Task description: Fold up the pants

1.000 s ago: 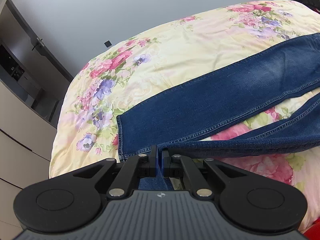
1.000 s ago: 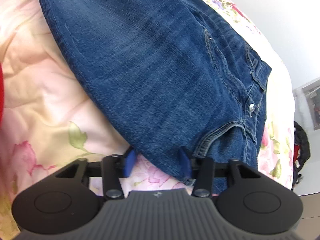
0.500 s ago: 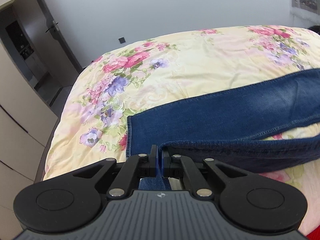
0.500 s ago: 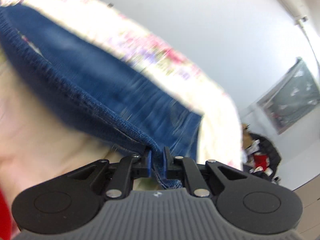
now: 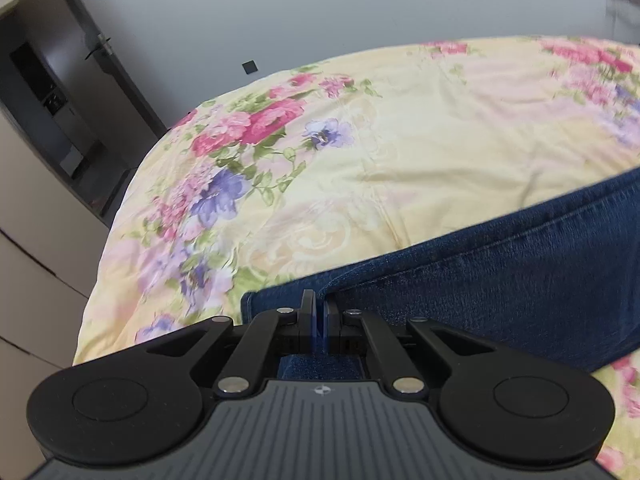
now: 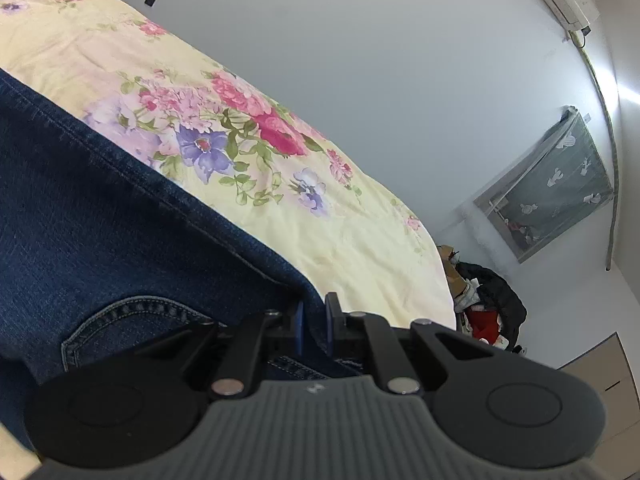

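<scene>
Right gripper (image 6: 313, 322), newly clamped on the jeans (image 6: 100, 232) at the waist, joins the left gripper (image 5: 319, 318), pinched on the hem, carrying one leg over the other across the floral bedspread (image 5: 400, 152).

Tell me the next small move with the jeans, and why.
Probably lower both ends onto the bedspread and release: the left gripper pinches a leg hem, the right gripper the waist end, and the jeans seem already doubled.

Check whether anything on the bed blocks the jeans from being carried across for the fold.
Nothing visible does. Both the left gripper and the right gripper are shut on the jeans, and the floral bedspread ahead of them lies bare in both wrist views.
</scene>
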